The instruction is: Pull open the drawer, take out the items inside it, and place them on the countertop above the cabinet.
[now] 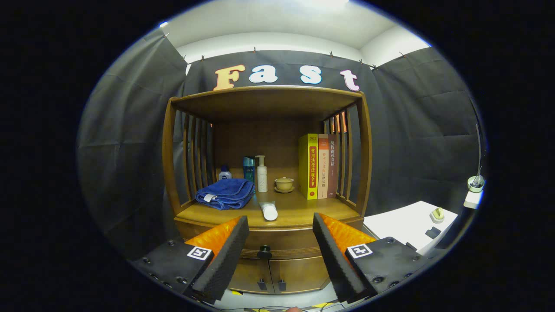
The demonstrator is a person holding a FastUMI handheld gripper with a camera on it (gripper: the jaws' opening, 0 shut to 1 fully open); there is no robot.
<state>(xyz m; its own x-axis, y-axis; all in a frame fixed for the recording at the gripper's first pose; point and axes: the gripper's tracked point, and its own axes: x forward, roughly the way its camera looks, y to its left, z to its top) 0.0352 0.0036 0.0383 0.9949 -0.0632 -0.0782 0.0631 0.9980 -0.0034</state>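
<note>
A wooden cabinet stands ahead of me, with its countertop [299, 208] under a slatted shelf frame. Just below the countertop runs the drawer [282, 242], pushed in flush, its dark round knob [264, 251] showing in the gap between my fingers. My gripper [281, 247] is open, fingers spread wide, nothing between them, still some way short of the knob. On the countertop lie a folded blue towel [225, 193] and a white tube [269, 211] near the front edge. What is inside the drawer is hidden.
Further back on the countertop stand several bottles [261, 174], a small lidded cup on a saucer [284, 184] and three upright books [318, 166]. Two lower cabinet doors [271, 275] sit below the drawer. A white table [405, 225] with small items stands to the right.
</note>
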